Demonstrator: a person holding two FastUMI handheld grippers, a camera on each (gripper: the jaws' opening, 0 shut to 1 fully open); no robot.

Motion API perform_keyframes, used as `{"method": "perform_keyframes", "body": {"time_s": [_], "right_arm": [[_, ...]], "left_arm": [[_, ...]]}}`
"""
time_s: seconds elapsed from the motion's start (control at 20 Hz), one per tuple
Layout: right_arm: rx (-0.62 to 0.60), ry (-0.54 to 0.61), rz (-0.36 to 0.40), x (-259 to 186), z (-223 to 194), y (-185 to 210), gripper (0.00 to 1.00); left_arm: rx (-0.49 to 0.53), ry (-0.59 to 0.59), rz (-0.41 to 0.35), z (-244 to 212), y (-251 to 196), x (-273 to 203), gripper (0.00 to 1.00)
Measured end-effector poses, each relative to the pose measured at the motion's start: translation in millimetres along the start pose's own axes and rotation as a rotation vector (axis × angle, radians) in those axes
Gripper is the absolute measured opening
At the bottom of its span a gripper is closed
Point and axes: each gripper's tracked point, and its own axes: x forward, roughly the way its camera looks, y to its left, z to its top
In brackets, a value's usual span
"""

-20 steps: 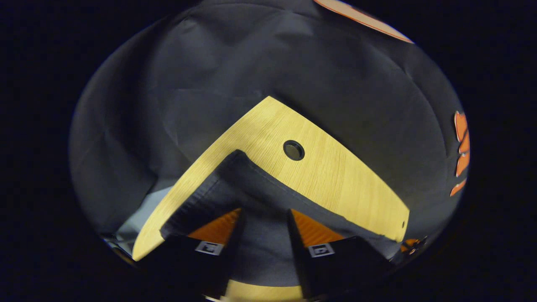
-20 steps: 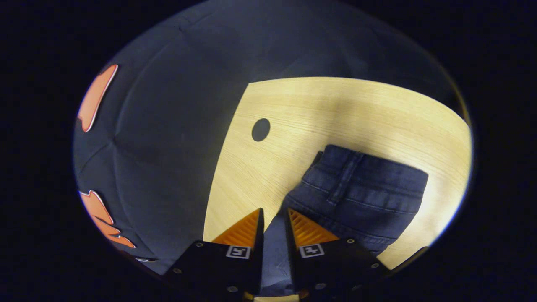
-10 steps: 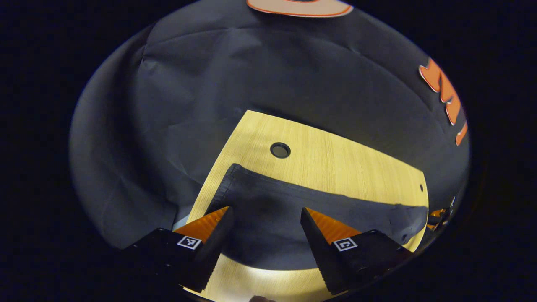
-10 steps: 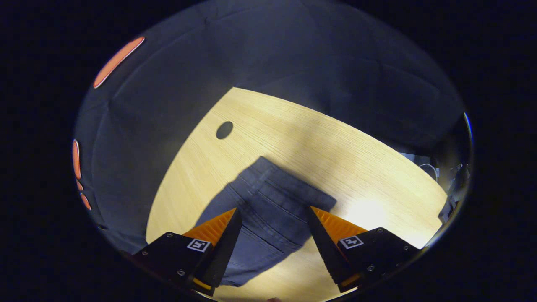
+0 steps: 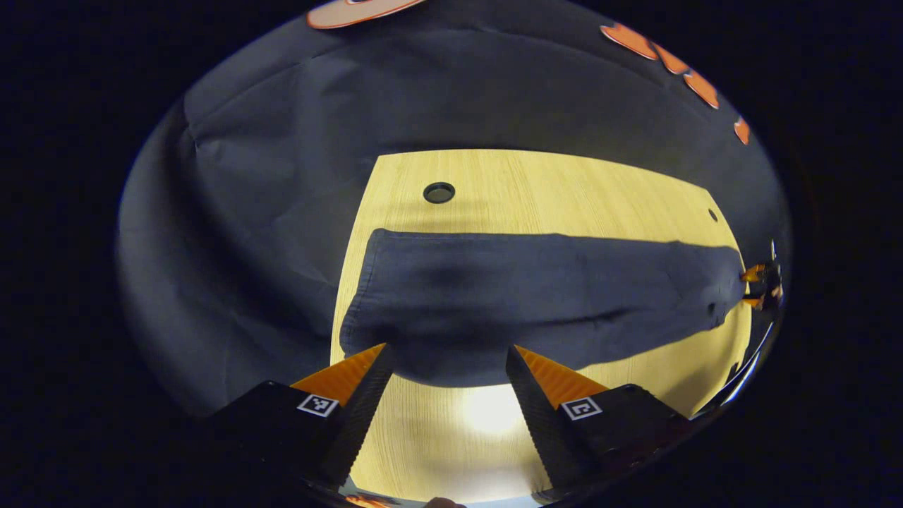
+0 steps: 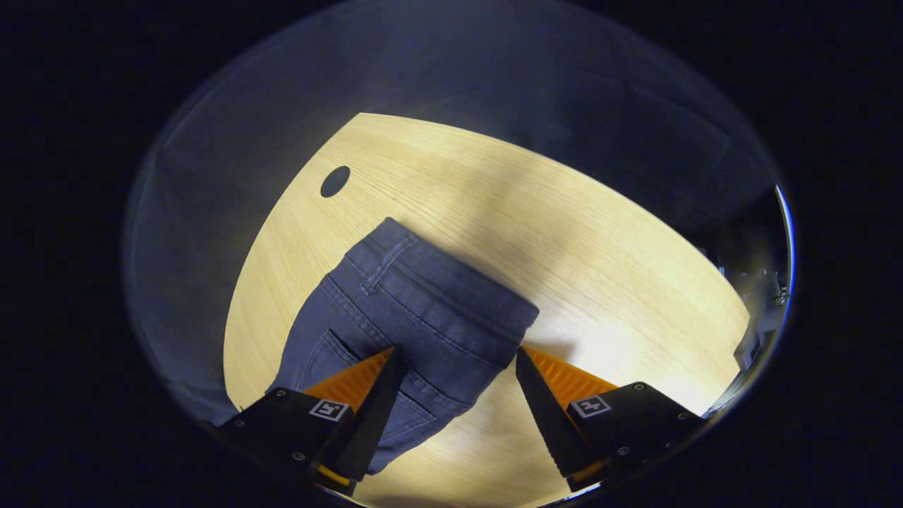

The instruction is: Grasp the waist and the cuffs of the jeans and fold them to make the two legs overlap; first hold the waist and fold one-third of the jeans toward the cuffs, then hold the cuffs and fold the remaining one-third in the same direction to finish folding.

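Lying flat on the table (image 5: pixel 536 183), the jeans (image 5: pixel 522 296) are seen just ahead of the left gripper (image 5: pixel 446 356) and the right gripper (image 6: pixel 455 356), both held above it with fingers apart and nothing gripped.

table (image 6: pixel 600 233): light wood, round hole (image 5: pixel 439 192) | wall (image 5: pixel 268 176): black cloth

Left tool (image 5: pixel 446 367), right tool (image 6: pixel 453 369) agape

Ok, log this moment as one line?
left gripper: open, above cuffs | right gripper: open, above waist | jeans: flat on table, legs overlapped | thirds folds: not yet
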Motion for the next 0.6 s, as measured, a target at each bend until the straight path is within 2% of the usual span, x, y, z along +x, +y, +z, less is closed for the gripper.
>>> {"method": "perform_keyframes", "body": {"time_s": [0.05, 0.15, 0.2, 0.25, 0.35, 0.45, 0.5, 0.55, 0.6], "right_arm": [[-0.002, -0.003, -0.017, -2, 0, -7, 0.98], [0.012, -0.002, -0.017, 4, -1, -6, 1.0], [0.017, -0.014, -0.005, 9, 2, -3, 0.96], [0.012, 0.001, -0.019, 7, 3, -5, 1.0], [0.004, -0.044, -0.014, 12, 8, -1, 1.0], [-0.046, -0.078, -0.017, 14, 7, -5, 0.95], [-0.085, -0.095, -0.009, 14, 10, -3, 0.81], [-0.105, -0.092, 0.001, 16, 11, -4, 0.85], [-0.081, -0.09, 0.02, 16, 13, -5, 0.65]], "left_arm": [[-0.01, -0.006, -0.001, 1, 2, 1, 0.98], [-0.047, -0.026, -0.004, 3, 4, 1, 0.98], [-0.066, -0.038, -0.007, 6, 4, 0, 0.98], [-0.085, -0.053, -0.01, 5, 3, 0, 0.98], [-0.12, -0.063, -0.008, 5, 3, 0, 0.98], [-0.156, -0.076, -0.019, 5, 2, -1, 0.98], [-0.174, -0.083, -0.029, 2, 0, 1, 0.98], [-0.19, -0.09, -0.036, 2, 1, 2, 0.98], [-0.204, -0.088, -0.038, 2, 1, 3, 0.98]]}}
